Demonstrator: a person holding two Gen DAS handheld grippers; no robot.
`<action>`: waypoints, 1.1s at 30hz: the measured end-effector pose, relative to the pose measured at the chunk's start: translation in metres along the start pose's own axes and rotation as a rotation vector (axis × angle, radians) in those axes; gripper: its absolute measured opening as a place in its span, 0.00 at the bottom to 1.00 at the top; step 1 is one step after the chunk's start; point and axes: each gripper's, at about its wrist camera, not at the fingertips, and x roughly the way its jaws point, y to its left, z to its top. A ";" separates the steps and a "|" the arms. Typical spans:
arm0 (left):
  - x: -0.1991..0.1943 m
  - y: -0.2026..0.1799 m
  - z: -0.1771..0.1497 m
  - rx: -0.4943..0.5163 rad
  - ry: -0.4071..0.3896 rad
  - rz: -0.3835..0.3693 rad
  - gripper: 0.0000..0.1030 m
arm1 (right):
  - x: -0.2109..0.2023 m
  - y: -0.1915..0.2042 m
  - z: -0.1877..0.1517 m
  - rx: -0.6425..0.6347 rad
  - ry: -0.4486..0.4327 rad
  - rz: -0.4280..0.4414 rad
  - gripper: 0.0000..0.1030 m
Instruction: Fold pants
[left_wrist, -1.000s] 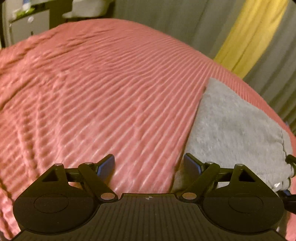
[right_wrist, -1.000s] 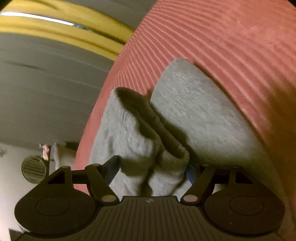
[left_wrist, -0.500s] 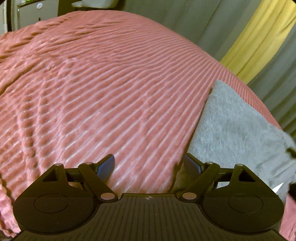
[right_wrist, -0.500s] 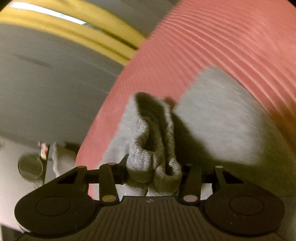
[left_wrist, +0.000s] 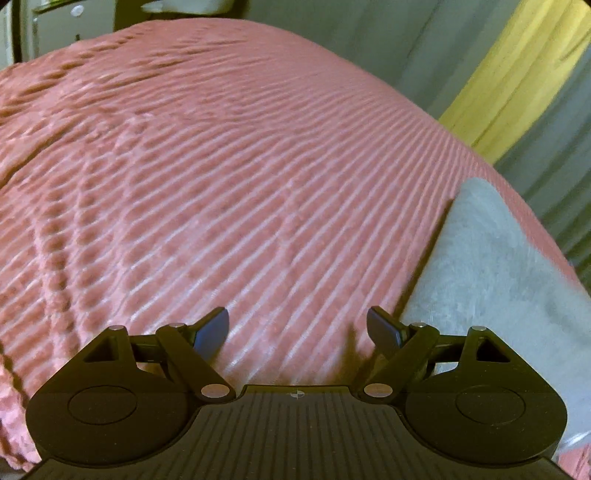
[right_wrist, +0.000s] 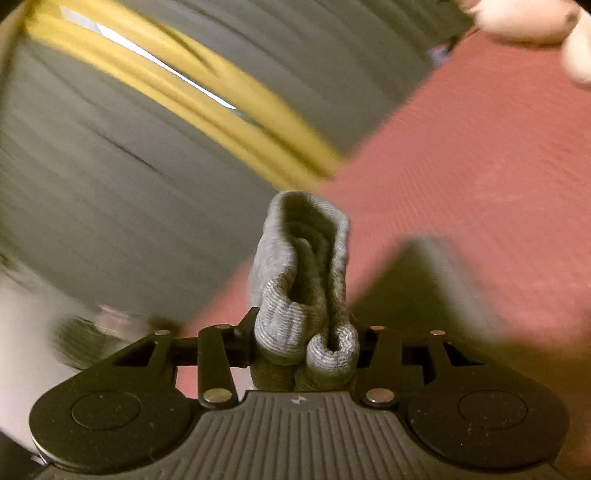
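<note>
Dim, warm indoor light is seen in both views, with colours muted and grain visible. In the left wrist view, the ribbed pink bedspread (left_wrist: 229, 192) is rendered fairly sharp at centre and bowed by fisheye distortion toward the edges. The right wrist view is heavily smeared by motion blur; a bright slit of light is caught between the yellow curtains (right_wrist: 192, 96) at upper left, and a dark shadow is cast at lower right.

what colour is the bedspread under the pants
Salmon pink with raised ribbed stripes; the bedspread shows best in the left wrist view.
</note>
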 end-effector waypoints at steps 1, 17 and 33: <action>0.000 0.000 0.000 0.006 0.002 -0.009 0.85 | 0.008 -0.017 -0.003 0.026 0.056 -0.085 0.48; -0.010 -0.052 -0.007 0.261 -0.030 -0.141 0.86 | 0.037 -0.019 -0.008 -0.284 0.271 -0.211 0.96; 0.066 -0.106 0.029 0.454 0.194 -0.243 0.95 | 0.054 -0.053 -0.010 -0.237 0.314 -0.196 0.96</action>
